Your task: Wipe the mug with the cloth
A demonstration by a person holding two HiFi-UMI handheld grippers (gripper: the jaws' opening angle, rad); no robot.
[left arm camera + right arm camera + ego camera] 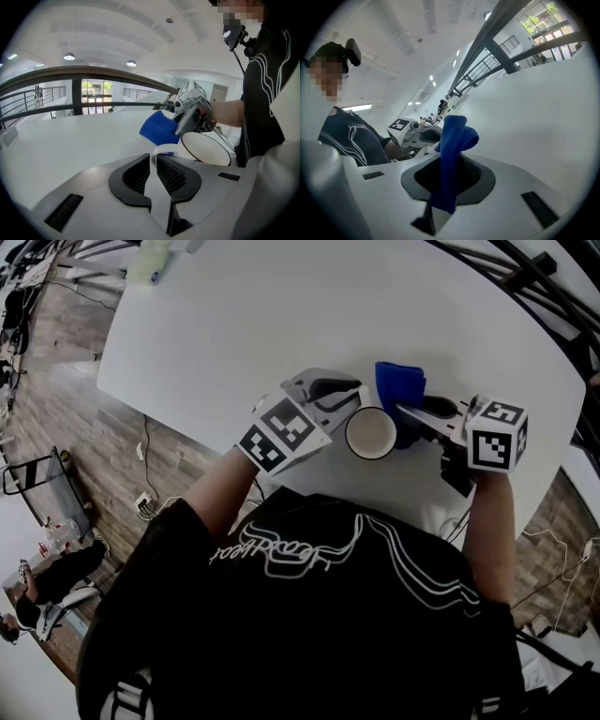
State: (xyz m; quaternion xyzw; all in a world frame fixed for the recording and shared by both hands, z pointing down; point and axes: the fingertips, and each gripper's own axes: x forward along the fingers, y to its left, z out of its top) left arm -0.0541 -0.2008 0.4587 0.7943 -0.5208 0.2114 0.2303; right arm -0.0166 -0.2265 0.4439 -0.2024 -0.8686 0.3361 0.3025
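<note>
A white mug with a brown rim stands on the white table, just in front of me. My left gripper is shut on the mug's handle, which shows clamped between the jaws in the left gripper view, with the mug's mouth just beyond. My right gripper is shut on a blue cloth. The cloth sticks up out of the jaws and lies against the mug's far right side. In the left gripper view the cloth hangs from the right gripper.
A pale green object lies at the table's far left corner. Black metal bars run past the far right. Cables trail over the wooden floor on the left, where a person sits.
</note>
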